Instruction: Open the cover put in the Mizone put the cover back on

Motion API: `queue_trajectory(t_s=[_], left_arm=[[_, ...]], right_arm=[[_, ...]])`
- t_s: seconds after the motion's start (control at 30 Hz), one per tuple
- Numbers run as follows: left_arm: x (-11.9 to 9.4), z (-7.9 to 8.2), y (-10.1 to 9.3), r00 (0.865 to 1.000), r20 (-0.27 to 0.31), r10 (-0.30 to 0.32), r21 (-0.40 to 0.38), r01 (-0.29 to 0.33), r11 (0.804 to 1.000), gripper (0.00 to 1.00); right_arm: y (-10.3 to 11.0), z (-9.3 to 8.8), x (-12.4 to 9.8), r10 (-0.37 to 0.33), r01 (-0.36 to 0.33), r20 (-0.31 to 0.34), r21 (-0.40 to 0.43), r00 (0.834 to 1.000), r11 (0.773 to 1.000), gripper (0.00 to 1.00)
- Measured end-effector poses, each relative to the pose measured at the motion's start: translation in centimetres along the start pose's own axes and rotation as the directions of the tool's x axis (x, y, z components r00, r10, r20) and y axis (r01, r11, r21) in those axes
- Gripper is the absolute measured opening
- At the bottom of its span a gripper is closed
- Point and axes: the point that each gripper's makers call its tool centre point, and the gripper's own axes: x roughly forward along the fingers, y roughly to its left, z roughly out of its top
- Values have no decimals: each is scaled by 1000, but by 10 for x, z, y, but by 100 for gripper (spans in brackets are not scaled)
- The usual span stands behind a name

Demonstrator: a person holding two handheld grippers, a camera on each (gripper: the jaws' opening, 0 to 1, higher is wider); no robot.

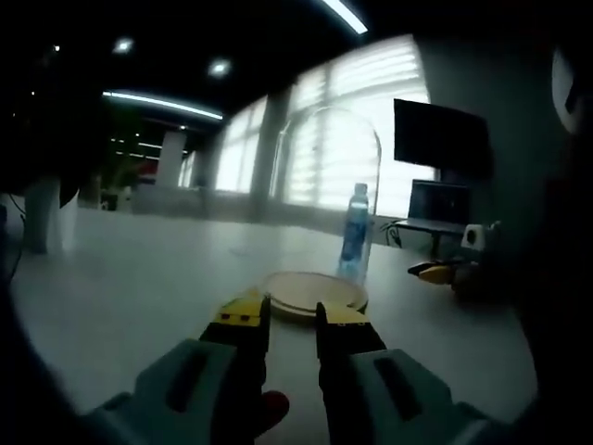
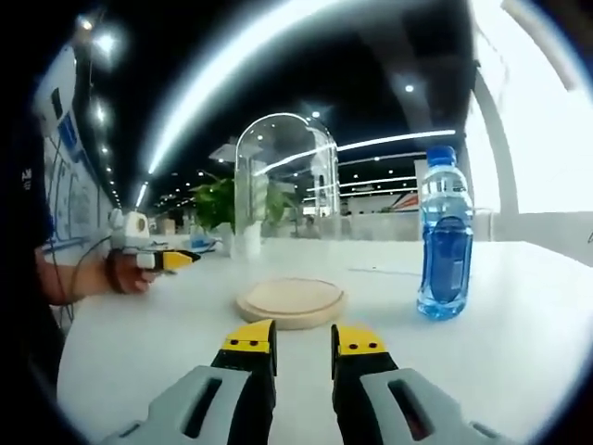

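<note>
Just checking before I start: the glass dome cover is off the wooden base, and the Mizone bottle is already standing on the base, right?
Not quite. The glass dome cover is off the wooden base, standing behind it, but the Mizone bottle stands on the table beside the base, not on it. The right gripper view shows the base bare.

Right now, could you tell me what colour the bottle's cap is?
Blue, like the label; the bottle shows best in the right gripper view.

Mizone bottle blue, blue cap; glass cover clear; round base pale wood; fingers yellow-tipped.
</note>
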Motion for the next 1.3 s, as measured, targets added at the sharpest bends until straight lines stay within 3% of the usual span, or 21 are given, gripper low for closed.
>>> queue_trajectory(t_s=[0.27,0.43,0.63,0.83,1.3], left_arm=[[1,-4,0,1000,-23,11,25,-10,1000,15],[-1,-3,-6,999,-29,18,102,-15,995,15],[-1,-3,-3,999,-30,36,97,-33,995,15],[-2,2,-9,1000,-9,17,78,-16,997,15],[-3,6,-7,1000,5,29,86,-30,996,16]], right_arm=[[-6,0,0,-22,22,1,19,1000,1000,17],[0,-3,2,-20,20,-21,-30,1000,999,16],[1,-3,2,-17,16,-21,-59,1000,998,16],[6,-3,1,5,-7,-23,-98,1000,995,17],[2,0,0,-6,6,-5,-87,1000,996,17]])
